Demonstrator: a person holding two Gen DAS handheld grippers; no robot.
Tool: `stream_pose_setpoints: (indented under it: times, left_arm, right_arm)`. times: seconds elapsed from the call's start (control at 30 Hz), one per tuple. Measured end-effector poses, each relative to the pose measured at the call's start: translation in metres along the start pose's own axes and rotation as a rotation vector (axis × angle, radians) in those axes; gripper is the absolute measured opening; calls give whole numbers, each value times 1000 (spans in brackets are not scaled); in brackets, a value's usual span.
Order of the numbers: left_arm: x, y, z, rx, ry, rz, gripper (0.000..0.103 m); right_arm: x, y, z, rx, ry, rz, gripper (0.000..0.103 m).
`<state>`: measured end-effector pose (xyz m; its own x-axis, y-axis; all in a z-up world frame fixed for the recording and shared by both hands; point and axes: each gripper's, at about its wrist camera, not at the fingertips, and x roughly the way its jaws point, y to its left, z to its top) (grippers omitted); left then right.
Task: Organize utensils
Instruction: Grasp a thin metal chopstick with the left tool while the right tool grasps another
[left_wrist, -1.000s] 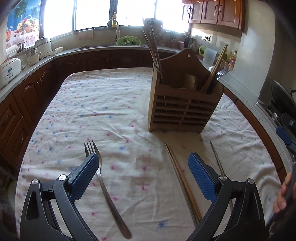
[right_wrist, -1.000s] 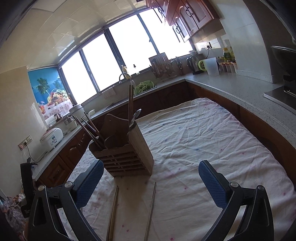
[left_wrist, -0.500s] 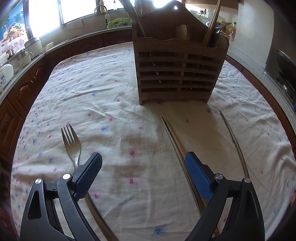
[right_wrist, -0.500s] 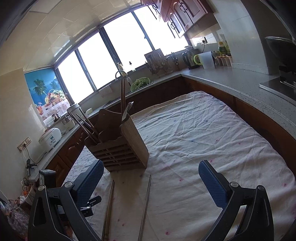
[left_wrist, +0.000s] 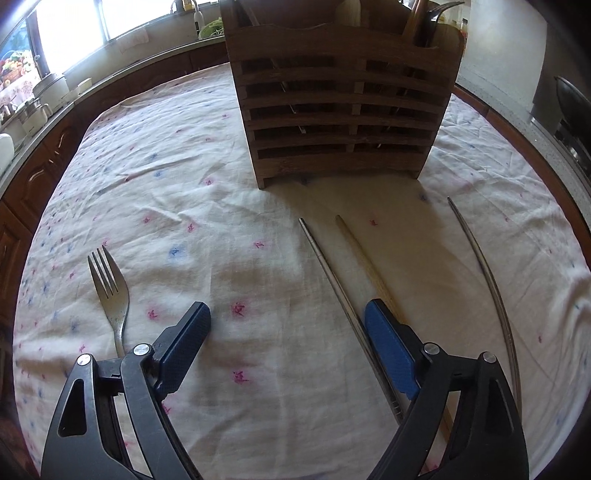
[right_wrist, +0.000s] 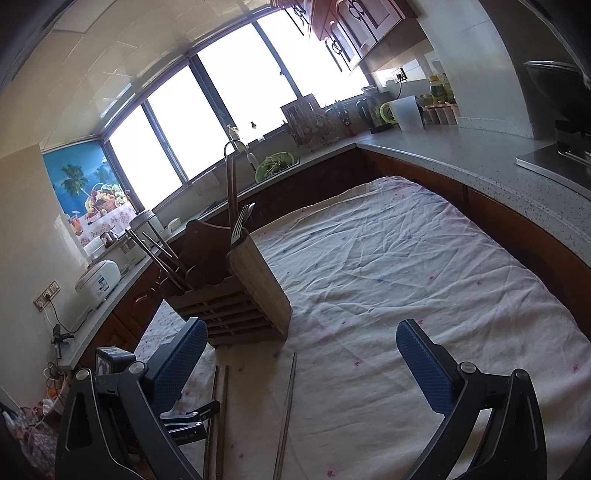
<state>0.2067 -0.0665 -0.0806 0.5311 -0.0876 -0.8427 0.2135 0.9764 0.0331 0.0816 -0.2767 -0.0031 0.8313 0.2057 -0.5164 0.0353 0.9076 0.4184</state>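
A slatted wooden utensil holder stands on the flowered tablecloth; it also shows in the right wrist view, with chopsticks and a fork in it. A metal fork lies at the left. A metal chopstick, a wooden chopstick and another metal chopstick lie in front of the holder. My left gripper is open and low over the cloth, its right finger over the chopstick pair. My right gripper is open and empty, higher up, with the chopsticks below it.
Dark wood cabinets and a grey counter ring the table. A rice cooker, a sink with greens, a kettle and jars stand along the counter. A dark pan sits at the right.
My left gripper has moved forward and down toward the cloth, so the holder and chopsticks loom larger. My right gripper has drifted a little; the left gripper now shows at its lower left.
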Motion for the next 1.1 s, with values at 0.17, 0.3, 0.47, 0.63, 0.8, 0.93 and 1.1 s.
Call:
stream_pose_setpoints:
  times: [0.17,0.3,0.47,0.63,0.8,0.93,1.1]
  left_arm:
    - [1,10,2,-6,-4,0,84]
    - [2,22,8,-45,-11,-48,82]
    - [8,28,23,-59,-18,-87,56]
    - [14,27,32,-41,-21,-115,47]
    - [14,8,33,61,-19,-146,37]
    - [15,17,36,4,1,-170,37]
    - [18,5,36,46,-17,-133,36]
  right_arm:
    - [15,7,-5,-41,48,4,101]
    - [47,17,-19,-109,177,-5,72]
    - [90,23,-36,-149,312,-42,39]
    - [117,30,-43,-185,378,-66,25]
    - [133,34,-51,-220,418,-97,20]
    - [133,36,-52,-242,423,-104,14]
    - [139,48,-54,-315,424,-129,15]
